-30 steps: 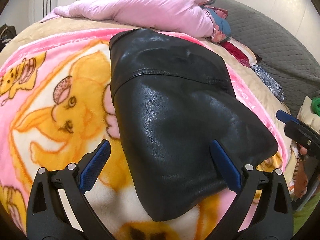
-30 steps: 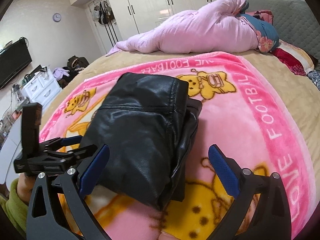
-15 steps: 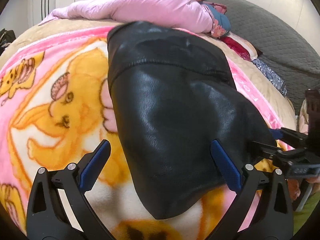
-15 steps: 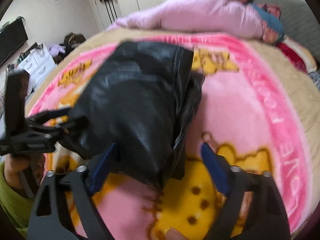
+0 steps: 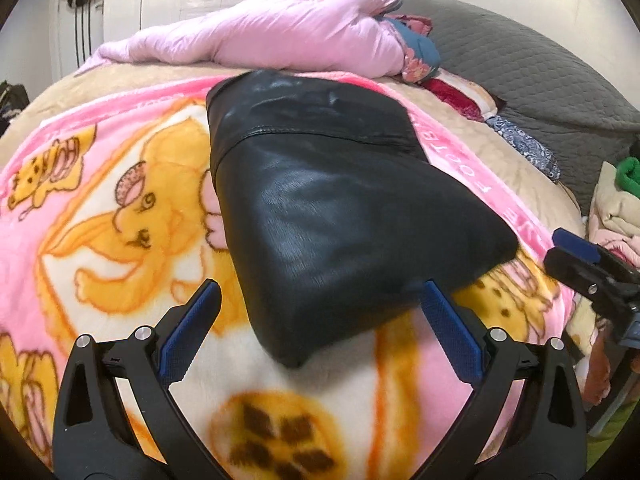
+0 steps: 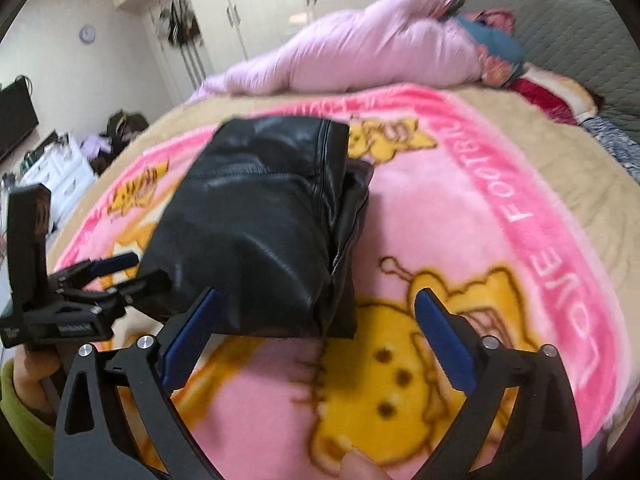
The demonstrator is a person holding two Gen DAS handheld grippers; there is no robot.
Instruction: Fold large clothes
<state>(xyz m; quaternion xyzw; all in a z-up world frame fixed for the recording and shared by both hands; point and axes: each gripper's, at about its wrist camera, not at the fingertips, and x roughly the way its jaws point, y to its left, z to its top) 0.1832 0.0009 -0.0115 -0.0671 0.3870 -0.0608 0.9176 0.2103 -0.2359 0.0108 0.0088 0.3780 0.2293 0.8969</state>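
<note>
You are holding both tongs wide apart and gripping nothing. The folded black leather garment (image 5: 332, 216) is lying on the pink cartoon blanket (image 5: 120, 208), straight ahead of your left gripper (image 5: 320, 332), with its near corner reaching in between that gripper's open fingers without touching either blue pad (image 5: 188, 336). From your right gripper (image 6: 316, 332), the bundle is sitting ahead and to the left, its near edge just behind the left pad (image 6: 188, 336), while the right pad is standing over bare blanket.

What could be going wrong from here: the leather is stiff and slick, and on the side facing your right gripper the layers are already gaping, with an inner flap poking out. If you are nudging that edge with an open finger, you are likely pushing the stack askew or letting the fold spring back. If you are closing on the top layer alone, you are probably peeling it off the layers beneath. The plush blanket is also catching easily, so a low pinch could be dragging the blanket up with the garment.

Against the frames of a second ago, your right tongs have just been reopening after a brief narrowing, with nothing between them. Your left gripper is now viewing the garment from further back, and your right gripper is again standing clear of the bundle's corner.
</note>
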